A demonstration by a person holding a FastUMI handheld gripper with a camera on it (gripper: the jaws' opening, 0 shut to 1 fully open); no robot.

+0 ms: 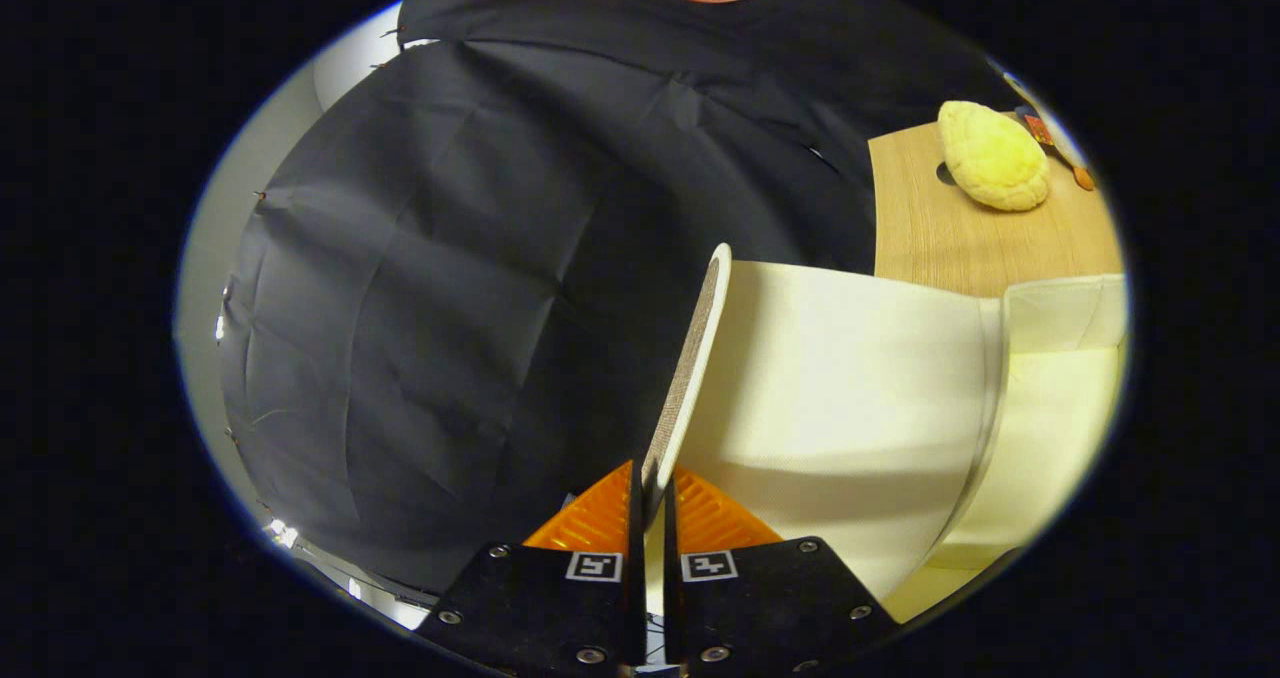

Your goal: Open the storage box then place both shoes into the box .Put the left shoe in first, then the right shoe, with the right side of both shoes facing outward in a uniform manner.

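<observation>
Black creased cloth wall (420,288) hangs behind; pale wall (205,258) shows past its edge. Wooden tabletop (960,238) beside it holds a yellow plush toy (993,156).

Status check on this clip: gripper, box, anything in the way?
Hand-held gripper shut on box lid edge. Lid raised, cream storage box open. Yellow shoe beyond on wooden table.

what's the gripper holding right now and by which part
The gripper is shut on the storage box's lid, pinching the thin lid's near edge between both fingers, the lid raised from the cream box.
</observation>
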